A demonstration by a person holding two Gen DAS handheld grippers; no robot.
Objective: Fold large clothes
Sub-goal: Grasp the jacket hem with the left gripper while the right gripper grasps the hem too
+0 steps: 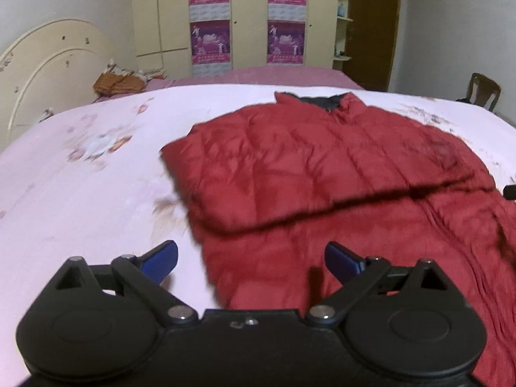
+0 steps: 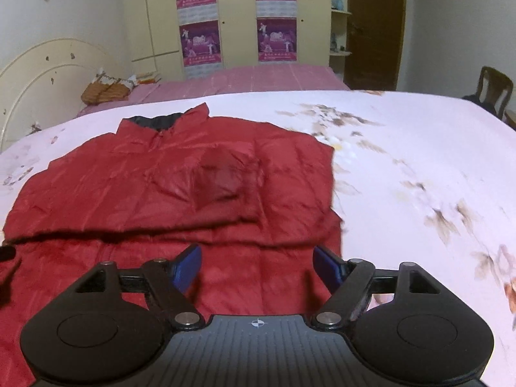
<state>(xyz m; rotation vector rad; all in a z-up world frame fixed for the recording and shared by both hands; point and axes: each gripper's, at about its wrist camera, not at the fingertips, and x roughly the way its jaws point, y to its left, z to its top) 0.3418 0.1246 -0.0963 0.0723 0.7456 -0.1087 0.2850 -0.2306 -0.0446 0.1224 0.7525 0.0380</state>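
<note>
A red puffer jacket (image 1: 322, 167) lies flat on the bed with its dark-lined collar at the far end and a fold edge across its middle. It also shows in the right wrist view (image 2: 167, 187). My left gripper (image 1: 251, 258) is open and empty, hovering over the jacket's near left edge. My right gripper (image 2: 258, 264) is open and empty above the jacket's near right part.
The bed carries a pale pink floral sheet (image 1: 80, 177). A cream headboard (image 1: 42, 74) stands at the left. An orange cloth bundle (image 1: 119, 84) lies on a second pink bed behind. Wardrobes with posters (image 1: 209, 19) line the back wall. A wooden chair (image 2: 493, 90) is at the right.
</note>
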